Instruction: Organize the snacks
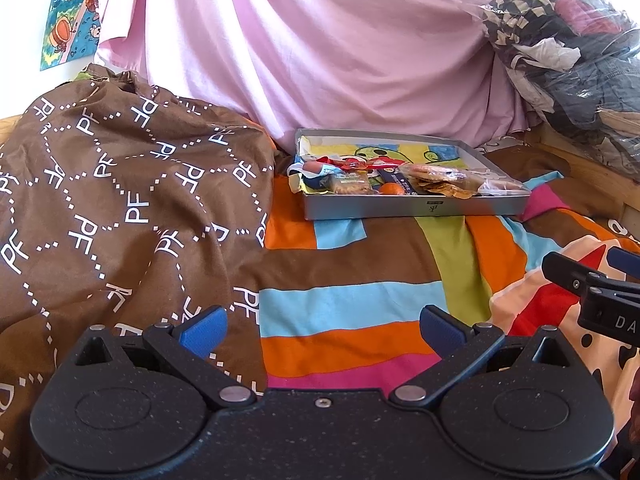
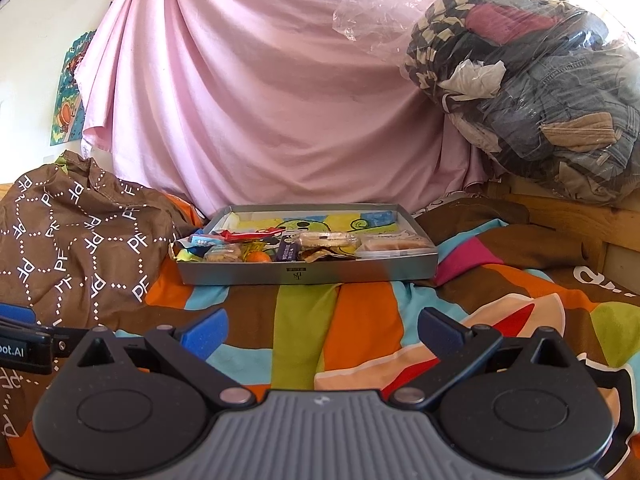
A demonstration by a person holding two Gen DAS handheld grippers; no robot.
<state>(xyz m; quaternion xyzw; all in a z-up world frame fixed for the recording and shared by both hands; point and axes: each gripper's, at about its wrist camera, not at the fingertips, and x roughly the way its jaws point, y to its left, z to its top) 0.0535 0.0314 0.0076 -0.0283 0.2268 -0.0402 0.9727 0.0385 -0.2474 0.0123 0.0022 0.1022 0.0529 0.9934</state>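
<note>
We hold both grippers, left gripper (image 1: 322, 330) and right gripper (image 2: 322, 332), spread wide and gripping nothing, low over the striped bedspread (image 2: 308, 320). At twelve o'clock the grey tray (image 2: 308, 274) already holds the snacks (image 2: 280, 250), jumbled together; whether sorting is finished we cannot tell.

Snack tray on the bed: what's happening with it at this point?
Nothing is being handled. The left gripper and right gripper are both open and empty, held short of the grey tray. It sits on the striped bedspread with wrapped snacks and a small orange crowded along its near edge.
</note>
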